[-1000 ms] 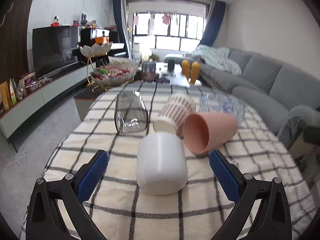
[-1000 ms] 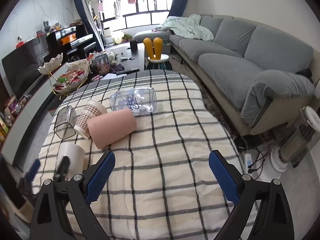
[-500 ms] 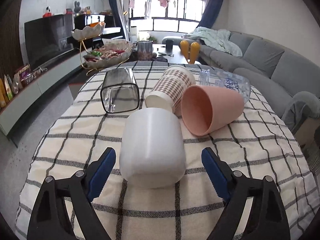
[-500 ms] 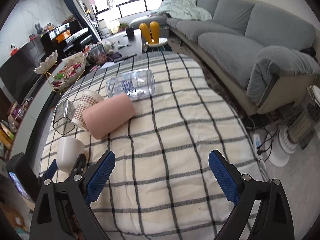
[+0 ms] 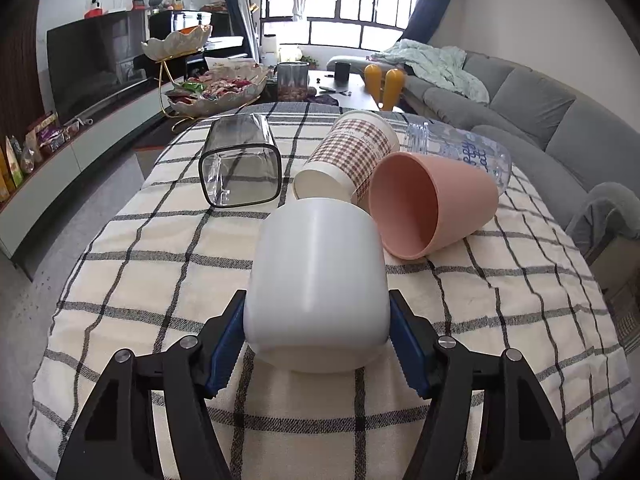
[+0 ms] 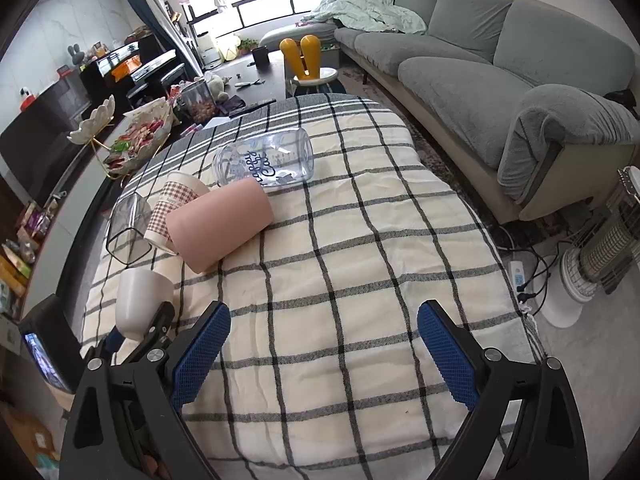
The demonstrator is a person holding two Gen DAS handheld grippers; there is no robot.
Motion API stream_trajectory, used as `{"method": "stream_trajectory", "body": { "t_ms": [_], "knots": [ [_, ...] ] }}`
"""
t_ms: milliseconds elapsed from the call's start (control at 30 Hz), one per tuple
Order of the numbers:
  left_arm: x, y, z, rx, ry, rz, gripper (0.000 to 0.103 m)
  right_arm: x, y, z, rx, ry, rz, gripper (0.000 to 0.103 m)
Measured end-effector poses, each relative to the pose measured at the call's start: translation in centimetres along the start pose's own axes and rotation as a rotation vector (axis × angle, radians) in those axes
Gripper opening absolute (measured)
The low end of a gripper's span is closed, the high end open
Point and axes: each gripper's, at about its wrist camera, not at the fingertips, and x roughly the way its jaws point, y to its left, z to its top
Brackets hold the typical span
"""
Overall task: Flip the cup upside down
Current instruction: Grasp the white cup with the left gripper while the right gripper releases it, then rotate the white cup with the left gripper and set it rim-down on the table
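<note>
A white cup lies on its side on the checked tablecloth, its base toward me. My left gripper is shut on the white cup, blue pads pressed against both sides near the base. The cup also shows in the right wrist view, with the left gripper around it. My right gripper is open and empty above the cloth's near right part.
A pink cup, a plaid paper cup, a clear square glass and a clear printed jar lie on their sides just beyond the white cup. A grey sofa stands right of the table; a heater on the floor.
My left gripper moved forward and closed on the white cup. The right gripper stayed open and shifted only slightly over the cloth.
</note>
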Motion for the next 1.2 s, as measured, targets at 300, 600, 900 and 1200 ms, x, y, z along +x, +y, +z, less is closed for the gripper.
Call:
{"method": "stream_trajectory", "body": {
  "t_ms": [300, 600, 900, 1200],
  "knots": [
    [-1.7, 0.1, 1.5, 0.032, 0.139, 0.022, 0.066, -1.6, 0.5, 1.0, -0.019, -0.044, -0.004, 0.095],
    [-2.6, 0.0, 4.1, 0.123, 0.51, -0.001, 0.066, -2.7, 1.6, 3.0, 0.005, -0.005, 0.02, 0.095],
    [0.0, -2.6, 6.0, 0.239, 0.968, -0.04, 0.066, -0.6, 1.2, 5.3, 0.119, 0.143, 0.083, 0.095],
    [6.1, -4.5, 6.2, 0.318, 1.284, -0.002, 0.066, 3.9, 0.4, 7.7, 0.213, 0.257, 0.13, 0.095]
  ]
}}
